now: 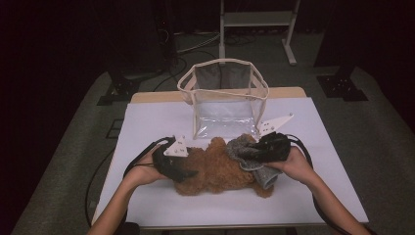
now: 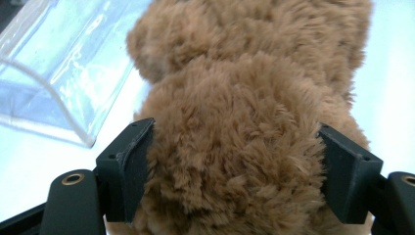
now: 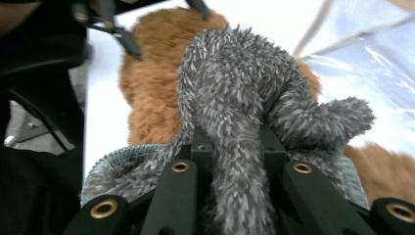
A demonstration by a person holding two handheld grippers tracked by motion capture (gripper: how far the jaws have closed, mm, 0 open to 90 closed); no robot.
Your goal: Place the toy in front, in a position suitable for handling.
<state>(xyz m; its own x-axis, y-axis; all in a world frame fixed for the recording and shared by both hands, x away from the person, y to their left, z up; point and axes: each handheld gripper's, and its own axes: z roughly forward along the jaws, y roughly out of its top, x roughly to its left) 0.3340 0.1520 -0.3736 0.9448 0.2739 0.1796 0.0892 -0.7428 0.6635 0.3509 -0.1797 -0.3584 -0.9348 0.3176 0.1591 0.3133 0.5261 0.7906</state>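
The brown teddy bear [image 1: 215, 169], squeezed by the left gripper [image 1: 188, 172], could easily get dragged sideways if the grey knit garment [image 1: 244, 152] clenched in the right gripper [image 1: 254, 152] is yanked.

White-topped table [image 1: 156, 200]: brown plush bear [image 1: 215, 169], near centre; grey fuzzy garment [image 1: 244, 152] at its right; clear cream-trimmed bag [image 1: 222, 95], far centre, upright.

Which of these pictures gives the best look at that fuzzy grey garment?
The right gripper view: the grey garment sits close up, pinched between the right gripper jaws. The high view shows it small on the brown teddy bear. The left gripper view has brown fur.
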